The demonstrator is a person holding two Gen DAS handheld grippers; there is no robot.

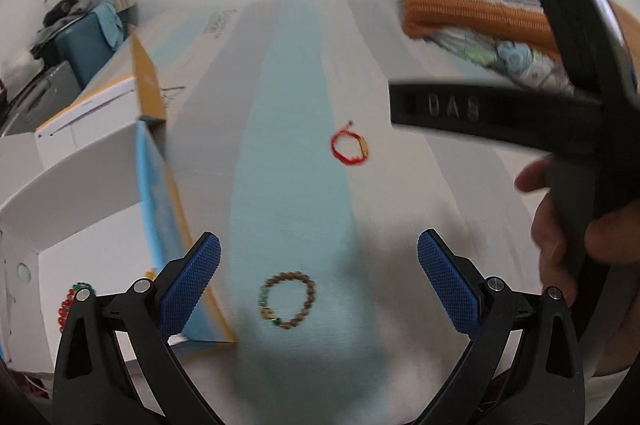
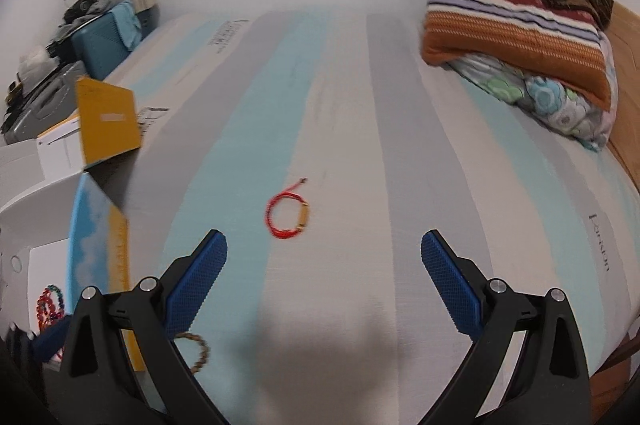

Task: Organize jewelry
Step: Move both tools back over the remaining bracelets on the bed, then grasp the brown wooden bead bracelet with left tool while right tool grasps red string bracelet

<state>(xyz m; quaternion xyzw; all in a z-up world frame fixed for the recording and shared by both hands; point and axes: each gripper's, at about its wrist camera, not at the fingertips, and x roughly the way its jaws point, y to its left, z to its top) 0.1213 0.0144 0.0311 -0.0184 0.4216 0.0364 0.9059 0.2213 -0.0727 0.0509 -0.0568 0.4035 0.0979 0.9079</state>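
Note:
A brown beaded bracelet (image 1: 287, 300) lies on the striped bed sheet (image 1: 296, 73) between my open left gripper's (image 1: 319, 271) fingers, slightly below the tips. It also shows in the right wrist view (image 2: 200, 350), partly hidden behind the left finger. A red cord bracelet (image 1: 349, 147) with a gold bar lies farther up the sheet; in the right wrist view (image 2: 287, 212) it lies just ahead of my open, empty right gripper (image 2: 324, 269). A red and green bead bracelet (image 1: 70, 301) lies inside the open white box (image 1: 72, 209), also seen in the right wrist view (image 2: 49, 304).
The box's blue and yellow flaps (image 1: 168, 209) stand open at the left. Folded blankets and a pillow (image 2: 520, 37) are stacked at the far right. The right-hand tool and the person's hand (image 1: 560, 217) fill the left view's right side. Clutter (image 2: 80, 37) stands beside the bed's far left.

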